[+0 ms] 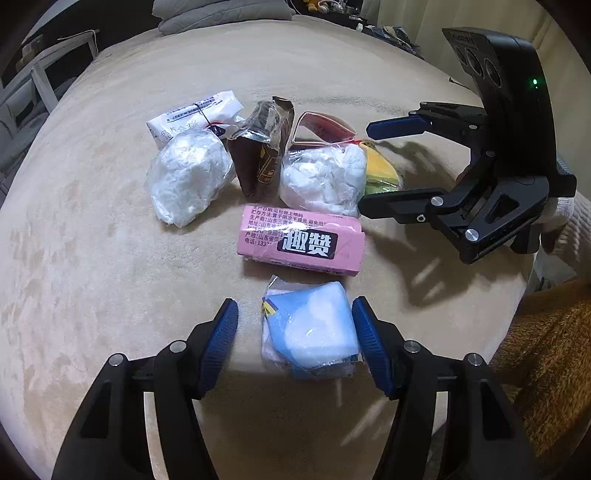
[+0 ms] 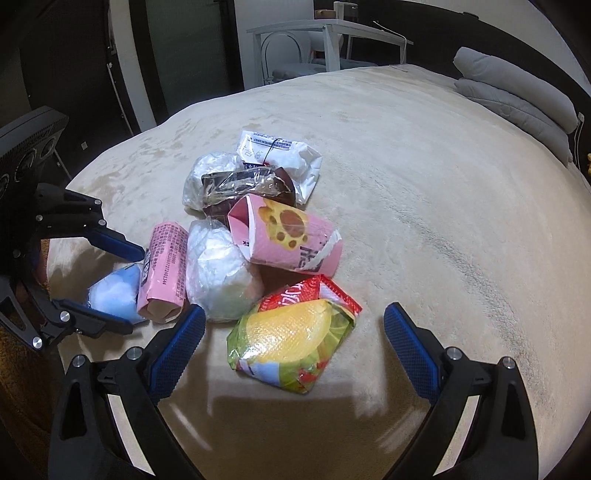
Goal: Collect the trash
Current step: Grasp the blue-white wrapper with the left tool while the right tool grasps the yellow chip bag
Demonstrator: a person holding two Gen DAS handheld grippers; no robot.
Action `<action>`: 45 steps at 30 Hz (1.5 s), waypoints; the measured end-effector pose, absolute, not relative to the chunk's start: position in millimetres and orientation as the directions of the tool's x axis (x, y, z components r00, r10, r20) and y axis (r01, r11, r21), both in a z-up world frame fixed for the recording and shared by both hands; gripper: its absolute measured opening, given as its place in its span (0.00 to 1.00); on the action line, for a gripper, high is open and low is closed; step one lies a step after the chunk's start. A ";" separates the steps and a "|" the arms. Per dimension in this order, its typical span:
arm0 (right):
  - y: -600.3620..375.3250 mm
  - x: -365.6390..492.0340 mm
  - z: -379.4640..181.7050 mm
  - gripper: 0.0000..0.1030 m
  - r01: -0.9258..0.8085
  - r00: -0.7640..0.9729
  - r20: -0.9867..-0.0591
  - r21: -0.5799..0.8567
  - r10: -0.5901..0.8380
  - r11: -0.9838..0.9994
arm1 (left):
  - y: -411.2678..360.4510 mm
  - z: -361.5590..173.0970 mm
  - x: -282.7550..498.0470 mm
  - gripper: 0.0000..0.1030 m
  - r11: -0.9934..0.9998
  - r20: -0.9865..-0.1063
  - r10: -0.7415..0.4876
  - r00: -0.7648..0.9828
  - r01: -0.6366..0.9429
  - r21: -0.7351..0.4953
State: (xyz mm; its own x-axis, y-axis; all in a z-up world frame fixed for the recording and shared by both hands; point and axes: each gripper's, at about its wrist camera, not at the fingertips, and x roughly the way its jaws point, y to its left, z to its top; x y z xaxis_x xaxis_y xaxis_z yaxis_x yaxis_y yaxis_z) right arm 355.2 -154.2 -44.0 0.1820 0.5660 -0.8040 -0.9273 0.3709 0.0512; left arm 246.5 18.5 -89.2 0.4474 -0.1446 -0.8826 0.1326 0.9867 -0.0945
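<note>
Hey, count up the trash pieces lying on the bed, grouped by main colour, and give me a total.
White: 3, a printed packet and two clear bags of white stuffing
Pink: 2, a flat pink packet and a paw-print carton
Brown: 1, a brown carton
Blue: 1, a blue-and-white bag
Yellow-green: 1, a fruit wrapper
Total: 8

Wrappers point(image 1: 301, 240) clustered on bed point(image 1: 92, 277), pillows point(image 1: 221, 11) behind
</note>
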 end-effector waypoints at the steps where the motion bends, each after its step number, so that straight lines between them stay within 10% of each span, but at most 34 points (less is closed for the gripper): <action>1: -154.0 355.4 -45.5 0.94 -0.929 0.176 -0.804 0.054 0.567 0.366 | 14.4 -89.8 246.3 0.59 0.987 -0.882 -0.131 0.452 0.141 -0.074; 7: -155.0 345.2 -48.5 0.66 -0.942 0.185 -0.809 0.016 0.558 0.336 | 8.2 -87.9 245.0 0.45 0.988 -0.878 -0.101 0.468 0.148 -0.035; 45: -225.2 229.5 44.8 0.65 -0.797 0.356 -0.683 0.134 0.638 0.588 | -1.7 -20.9 150.6 0.44 0.983 -0.701 -0.183 0.690 0.112 -0.147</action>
